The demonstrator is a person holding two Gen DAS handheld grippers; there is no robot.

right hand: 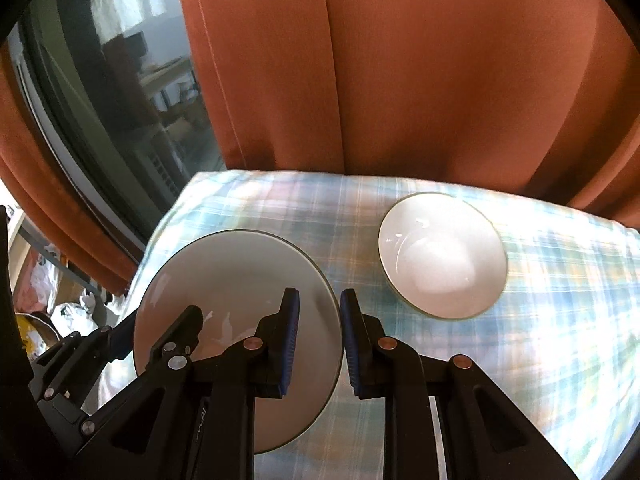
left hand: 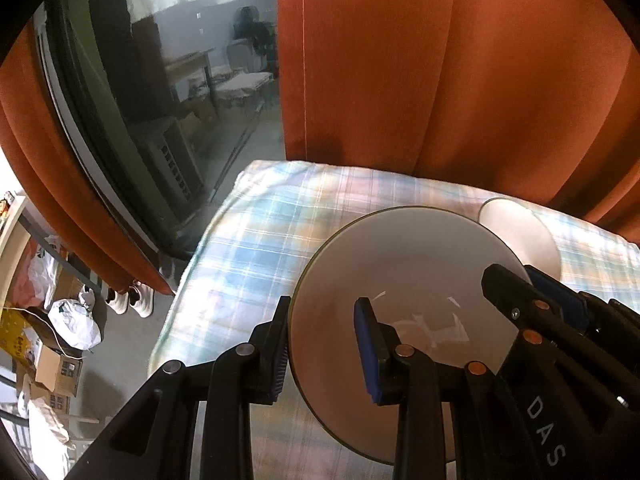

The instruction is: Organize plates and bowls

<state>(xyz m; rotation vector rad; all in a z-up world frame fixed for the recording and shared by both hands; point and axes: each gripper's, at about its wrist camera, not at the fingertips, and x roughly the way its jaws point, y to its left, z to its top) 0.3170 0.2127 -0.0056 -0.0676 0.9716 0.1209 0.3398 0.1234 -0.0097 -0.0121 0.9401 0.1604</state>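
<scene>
two grippers grasp one white plate point(right hand: 240, 280) for me: my left gripper point(left hand: 324, 356) has its jaws clenched on the plate's left rim, my right gripper point(right hand: 320, 344) on its right rim. beyond the right jaws, a white bowl point(right hand: 442, 256) sits apart on the plaid-covered table point(right hand: 560, 320).

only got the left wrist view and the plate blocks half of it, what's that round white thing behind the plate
Observer: A white ceramic bowl with a thin dark rim, upright and empty.
Operator: is it touching the plate
Observer: No. The right wrist view shows plaid cloth between it and the round white plate.
Operator: right side really on the rim
Observer: Yes. The right gripper has a finger on each side of the plate's right edge, closed on it.
</scene>
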